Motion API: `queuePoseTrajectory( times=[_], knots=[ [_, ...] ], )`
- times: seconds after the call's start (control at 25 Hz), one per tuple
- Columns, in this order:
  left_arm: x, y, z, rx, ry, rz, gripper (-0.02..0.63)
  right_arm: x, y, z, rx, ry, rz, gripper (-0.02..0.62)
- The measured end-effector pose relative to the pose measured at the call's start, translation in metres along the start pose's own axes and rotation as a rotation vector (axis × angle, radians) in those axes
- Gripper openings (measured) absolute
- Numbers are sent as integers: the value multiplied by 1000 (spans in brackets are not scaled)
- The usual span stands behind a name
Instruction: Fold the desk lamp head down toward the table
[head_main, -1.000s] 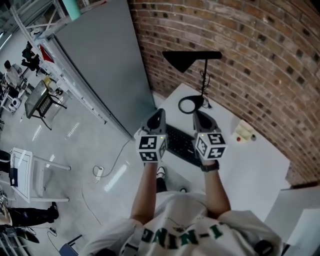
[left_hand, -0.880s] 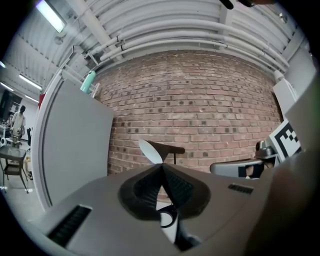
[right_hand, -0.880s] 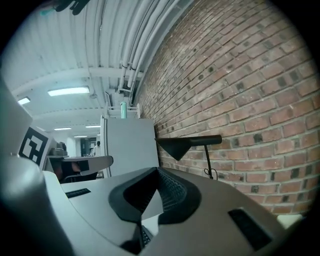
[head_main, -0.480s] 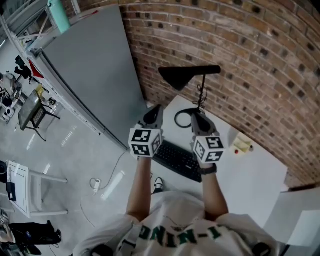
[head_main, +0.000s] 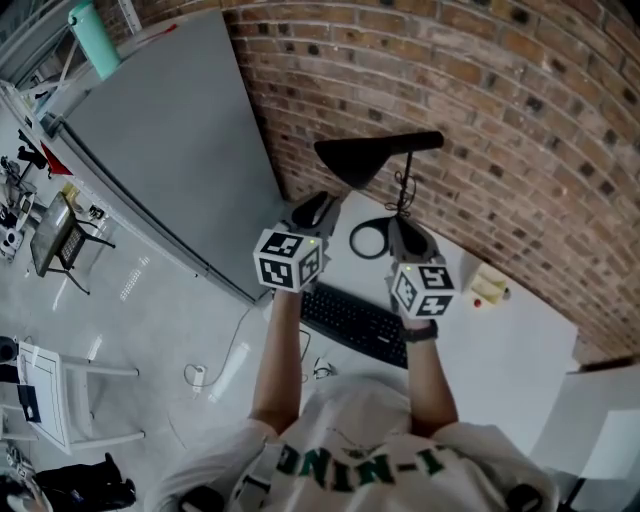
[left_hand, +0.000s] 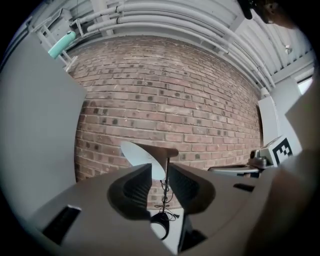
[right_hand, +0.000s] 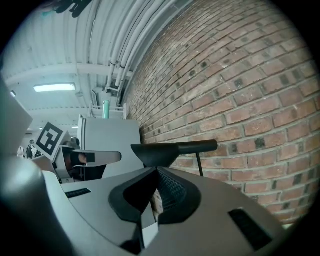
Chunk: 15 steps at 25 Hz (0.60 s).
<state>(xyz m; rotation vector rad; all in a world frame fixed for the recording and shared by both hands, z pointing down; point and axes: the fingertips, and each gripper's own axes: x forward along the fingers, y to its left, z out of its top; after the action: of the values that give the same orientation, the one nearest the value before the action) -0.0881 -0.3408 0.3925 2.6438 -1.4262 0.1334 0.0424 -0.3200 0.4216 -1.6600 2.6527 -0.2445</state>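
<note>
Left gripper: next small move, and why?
Probably ease the left gripper forward and up to the lamp head. Its jaws have just been opening, nothing is between them, and the head stands level, untouched, beyond the tips.

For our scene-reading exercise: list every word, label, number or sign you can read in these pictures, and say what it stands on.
"I-NIN": green print on the person's white shirt, upside down, ends hidden.
Left marker cube and right marker cube: patterns only, no letters.
Keyboard keys: too small to read.
</note>
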Motion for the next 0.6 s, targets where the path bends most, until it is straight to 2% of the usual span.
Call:
queuePoseTrajectory(
  times=[0.32, 0.6],
  knots=[
    [29, 3, 2, -54, 41, -126, 115, 21, -8, 10, 20, 13, -35, 3],
    [46, 13, 15, -113, 12, -160, 114, 27, -24, 18, 30, 7, -81, 3]
  ],
)
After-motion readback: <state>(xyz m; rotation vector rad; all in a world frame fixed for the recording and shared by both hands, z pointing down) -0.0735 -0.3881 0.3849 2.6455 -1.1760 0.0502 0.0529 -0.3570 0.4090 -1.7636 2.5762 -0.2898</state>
